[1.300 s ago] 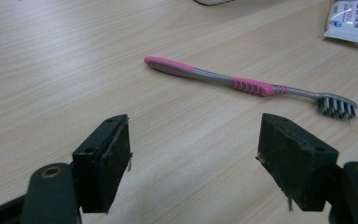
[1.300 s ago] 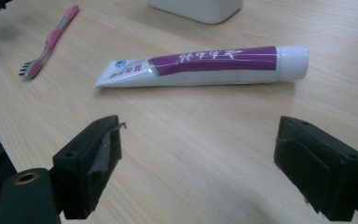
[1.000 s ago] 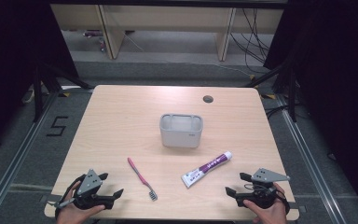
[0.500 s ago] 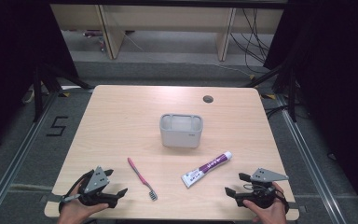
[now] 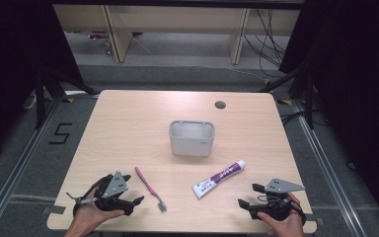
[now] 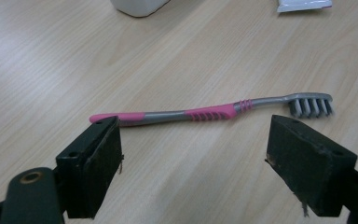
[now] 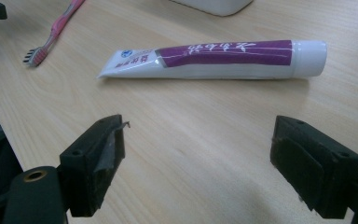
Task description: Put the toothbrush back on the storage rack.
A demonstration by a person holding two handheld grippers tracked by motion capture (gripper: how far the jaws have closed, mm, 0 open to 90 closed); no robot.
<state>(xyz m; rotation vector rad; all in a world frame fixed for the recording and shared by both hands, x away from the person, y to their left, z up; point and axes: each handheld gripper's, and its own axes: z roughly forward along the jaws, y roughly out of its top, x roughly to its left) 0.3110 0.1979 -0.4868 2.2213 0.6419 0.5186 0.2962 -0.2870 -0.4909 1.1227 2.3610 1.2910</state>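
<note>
The left tool point(image 5: 131, 202) sits low at the near edge of the tabletop point(image 5: 128, 123), held in a hand point(image 5: 86, 217), its jaws spread wide and gripping nothing. Just ahead of it lies the toothbrush point(image 5: 149, 187), flat on the wood. In the left gripper view the toothbrush point(image 6: 205, 113) runs crosswise just beyond the jaw tips, spanning most of the gap between them: the pink handle end lies close by the tip of one jaw, the grey bristle head beyond the tip of the other, bristles pointing towards the tool. The brush is not between the jaws and I see no contact with them.

The right tool point(image 5: 249, 196) rests near the other near corner, also in a hand point(image 5: 286, 224), its jaws likewise wide apart and empty. Ahead of it and a little towards the left tool lies the tube point(image 5: 219, 178), white with a purple band. In the right gripper view the tube point(image 7: 219, 58) lies crosswise well beyond the jaws, cap end on the side of one jaw, crimped flat end on the side of the other, clear of both. Farther off in that view, past the crimped end, the toothbrush point(image 7: 53, 32) shows with its bristle head nearest.

Beyond both tools, about midway between them and farther up the tabletop, stands a grey holder point(image 5: 191, 138), upright, apart from brush and tube.
</note>
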